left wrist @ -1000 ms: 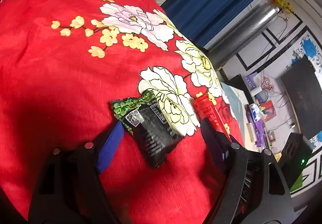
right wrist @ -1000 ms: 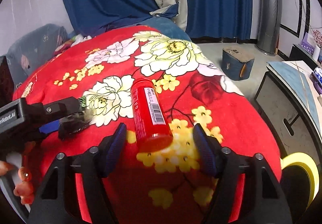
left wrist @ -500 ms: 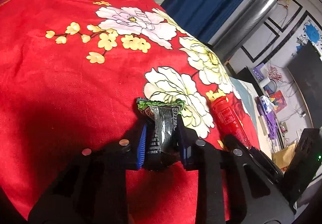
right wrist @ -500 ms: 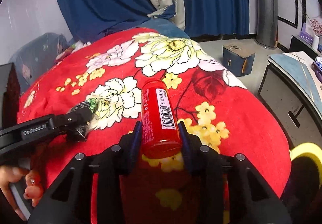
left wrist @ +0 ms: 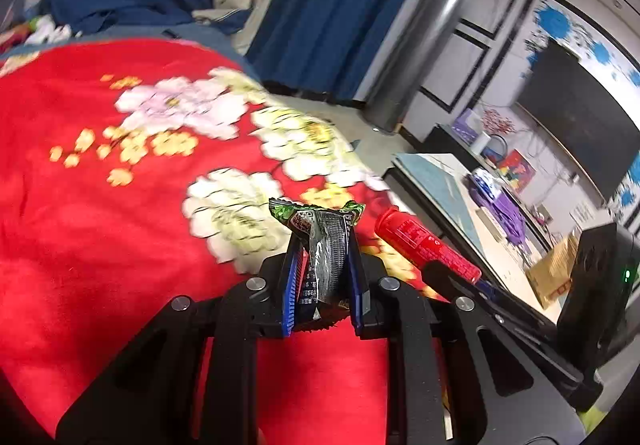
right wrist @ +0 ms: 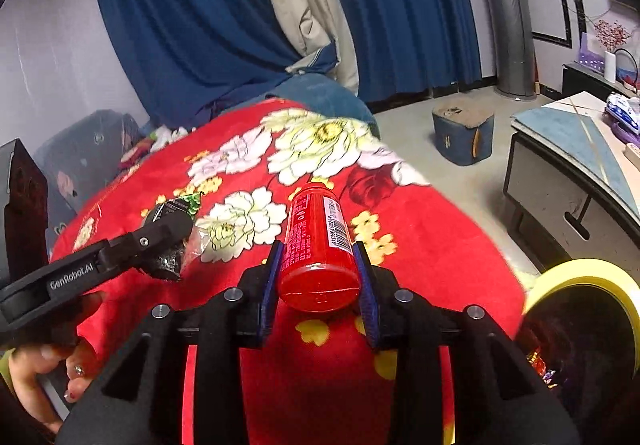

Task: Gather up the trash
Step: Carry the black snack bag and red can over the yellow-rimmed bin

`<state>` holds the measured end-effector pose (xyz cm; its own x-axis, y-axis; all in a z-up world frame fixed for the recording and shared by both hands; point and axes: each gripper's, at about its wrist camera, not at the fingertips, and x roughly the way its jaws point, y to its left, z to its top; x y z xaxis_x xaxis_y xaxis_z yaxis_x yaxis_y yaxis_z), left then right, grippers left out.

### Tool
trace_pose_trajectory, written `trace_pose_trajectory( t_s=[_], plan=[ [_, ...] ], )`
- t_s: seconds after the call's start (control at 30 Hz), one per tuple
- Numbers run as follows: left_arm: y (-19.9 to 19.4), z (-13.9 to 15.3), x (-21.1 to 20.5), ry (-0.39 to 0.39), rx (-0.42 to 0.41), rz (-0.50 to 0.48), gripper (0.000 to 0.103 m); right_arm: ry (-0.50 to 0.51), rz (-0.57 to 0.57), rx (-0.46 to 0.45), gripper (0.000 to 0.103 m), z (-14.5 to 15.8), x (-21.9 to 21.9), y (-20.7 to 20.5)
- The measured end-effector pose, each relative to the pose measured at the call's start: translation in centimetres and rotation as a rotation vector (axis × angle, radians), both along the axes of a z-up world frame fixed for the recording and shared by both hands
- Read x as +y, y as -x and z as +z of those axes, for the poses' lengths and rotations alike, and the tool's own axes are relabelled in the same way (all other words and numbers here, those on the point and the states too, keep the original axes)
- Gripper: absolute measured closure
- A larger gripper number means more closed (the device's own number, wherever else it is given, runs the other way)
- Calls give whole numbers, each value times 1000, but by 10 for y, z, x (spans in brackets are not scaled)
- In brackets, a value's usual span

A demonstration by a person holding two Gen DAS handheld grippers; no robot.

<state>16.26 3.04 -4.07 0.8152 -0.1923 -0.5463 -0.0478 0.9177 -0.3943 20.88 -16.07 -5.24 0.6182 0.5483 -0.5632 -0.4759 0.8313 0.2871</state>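
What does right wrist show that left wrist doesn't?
Right wrist only: the yellow-rimmed trash bin at lower right, a blue stool on the floor, and the person's hand holding the left tool.

Left wrist only: the dark screen on the wall and the cluttered low table.

Both: the red floral blanket, the blue curtains, the crumpled snack wrapper pinched in the left tool, whose jaws are closing, and the red bottle gripped by the right tool.

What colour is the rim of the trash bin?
Yellow; the bin shows best in the right wrist view.
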Motion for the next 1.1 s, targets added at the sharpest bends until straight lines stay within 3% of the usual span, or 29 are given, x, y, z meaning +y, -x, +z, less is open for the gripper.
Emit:
trace_pose_trajectory(
  t_s=[0.4, 1.1],
  plan=[
    [6, 31, -59, -81, -99, -135, 89, -46, -126, -57, 70, 34, -80, 22],
    [14, 36, -142, -153, -132, -329, 89, -40, -317, -43, 70, 19, -188, 63]
  ],
)
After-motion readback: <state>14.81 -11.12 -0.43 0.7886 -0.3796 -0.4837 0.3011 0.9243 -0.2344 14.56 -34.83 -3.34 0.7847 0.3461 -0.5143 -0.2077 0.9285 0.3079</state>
